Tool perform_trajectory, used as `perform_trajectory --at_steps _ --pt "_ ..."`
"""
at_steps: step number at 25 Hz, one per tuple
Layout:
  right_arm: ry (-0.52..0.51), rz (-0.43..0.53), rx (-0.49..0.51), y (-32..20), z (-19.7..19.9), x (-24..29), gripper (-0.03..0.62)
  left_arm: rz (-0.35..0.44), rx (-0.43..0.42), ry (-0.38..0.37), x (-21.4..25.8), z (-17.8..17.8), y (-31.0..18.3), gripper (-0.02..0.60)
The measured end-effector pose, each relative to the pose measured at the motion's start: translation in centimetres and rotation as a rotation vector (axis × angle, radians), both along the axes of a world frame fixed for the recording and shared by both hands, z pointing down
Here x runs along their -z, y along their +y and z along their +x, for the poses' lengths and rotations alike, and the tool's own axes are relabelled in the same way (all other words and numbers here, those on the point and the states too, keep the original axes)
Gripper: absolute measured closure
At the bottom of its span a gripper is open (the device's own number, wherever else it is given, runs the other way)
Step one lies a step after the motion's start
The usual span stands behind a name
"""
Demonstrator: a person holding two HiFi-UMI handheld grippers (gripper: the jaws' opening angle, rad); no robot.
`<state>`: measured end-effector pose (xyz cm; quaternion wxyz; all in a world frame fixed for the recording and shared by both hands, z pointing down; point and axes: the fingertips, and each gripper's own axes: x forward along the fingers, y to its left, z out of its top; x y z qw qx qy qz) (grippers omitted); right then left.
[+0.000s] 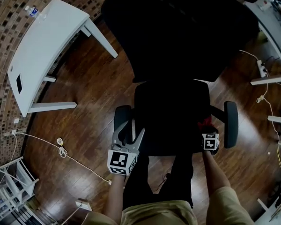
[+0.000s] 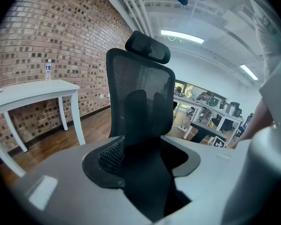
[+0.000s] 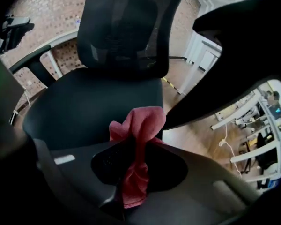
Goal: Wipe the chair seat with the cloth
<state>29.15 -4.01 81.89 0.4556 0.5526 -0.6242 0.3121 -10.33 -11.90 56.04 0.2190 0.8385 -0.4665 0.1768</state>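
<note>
Office chair (image 1: 178,46), black throughout. From the head view it is a flat dark silhouette with no surface detail. The seat (image 1: 171,116) is a rounded square with curved armrest pads either side.

Left gripper view adds texture. The chair back (image 2: 140,88) is a fine see-through mesh in a rigid frame, topped by a padded curved headrest (image 2: 147,47). Only this view shows the brick wall (image 2: 47,27), rough and mottled red-brown. The white table (image 2: 33,90) is smooth and matt, with a clear water bottle (image 2: 48,70) upright on it.

Left gripper (image 2: 147,161): grey moulded jaws standing apart, with a knurled black pad face exposed on one. A dark part of the chair fills the gap. Overhead, the jaws sit over the left armrest (image 1: 122,116). I see neither pad pressing on it, so I record it as released.

Right gripper (image 3: 138,146): clenched on the cloth (image 3: 140,125), a soft red fabric. It is bunched in loose folds beyond the jaw tips, with a tail trailing back toward the camera. Only the right gripper view shows these folds; overhead the cloth is a small red spot.

Cloth location: over the front right corner of the seat, near the right armrest. Contact with the seat is not discernible.

Floor (image 1: 84,125): glossy dark wood planks, shown fully only overhead, with a thin white cable (image 1: 61,149) looped across it.
</note>
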Motion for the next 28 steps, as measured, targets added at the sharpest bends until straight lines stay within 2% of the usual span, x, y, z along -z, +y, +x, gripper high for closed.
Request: perform_trajectory --at_steps 3,5,7,9,11,13,14,16,18,20,24,26,28 --pt "-0.006 0.009 -0.124 0.1 0.6 0.2 0.517 0.003 -0.006 -0.005 0.1 0.3 0.0 0.357" --pt "-0.125 -0.011 -0.170 0.1 -2.5 -0.5 0.518 0.011 0.004 0.000 0.5 -0.1 -0.1 0.357" --pt "-0.334 -0.040 -0.073 0.2 -10.5 -1.3 0.519 0.015 0.037 0.018 1.1 -1.0 -0.3 0.357" --pt "-0.536 -0.050 0.084 0.9 -20.7 -1.1 0.517 0.019 0.067 0.027 1.6 -1.7 -0.6 0.357" --pt "-0.698 -0.063 0.197 2.3 -30.5 0.0 0.517 0.020 0.074 0.028 1.7 -2.0 -0.7 0.357" --pt "-0.810 -0.100 0.258 4.5 -38.3 1.0 0.517 0.014 0.057 0.013 1.8 -1.9 -0.4 0.357" --pt "-0.839 -0.122 0.277 5.6 -40.9 1.1 0.517 0.011 0.045 0.005 1.9 -1.8 -0.1 0.357" --pt "-0.837 -0.139 0.306 6.9 -43.1 0.9 0.517 0.012 0.033 -0.003 2.3 -1.7 0.1 0.357" --pt "-0.801 -0.115 0.327 6.9 -42.4 0.5 0.517 0.021 0.042 -0.007 2.9 -2.3 0.2 0.357" --pt "-0.701 -0.090 0.316 6.7 -38.0 -0.7 0.517 0.023 0.052 -0.007 3.0 -2.8 0.3 0.357" --pt "-0.431 -0.062 0.109 6.7 -19.8 -2.7 0.517 0.014 0.014 -0.023 2.1 -1.1 0.7 0.359" --pt "-0.337 -0.015 0.072 6.1 -11.7 -2.3 0.518 0.024 -0.021 -0.052 1.9 0.2 0.7 0.357" --pt "-0.260 0.029 0.039 5.4 -5.5 -1.4 0.518 0.026 -0.035 -0.043 1.7 1.4 0.8 0.357"
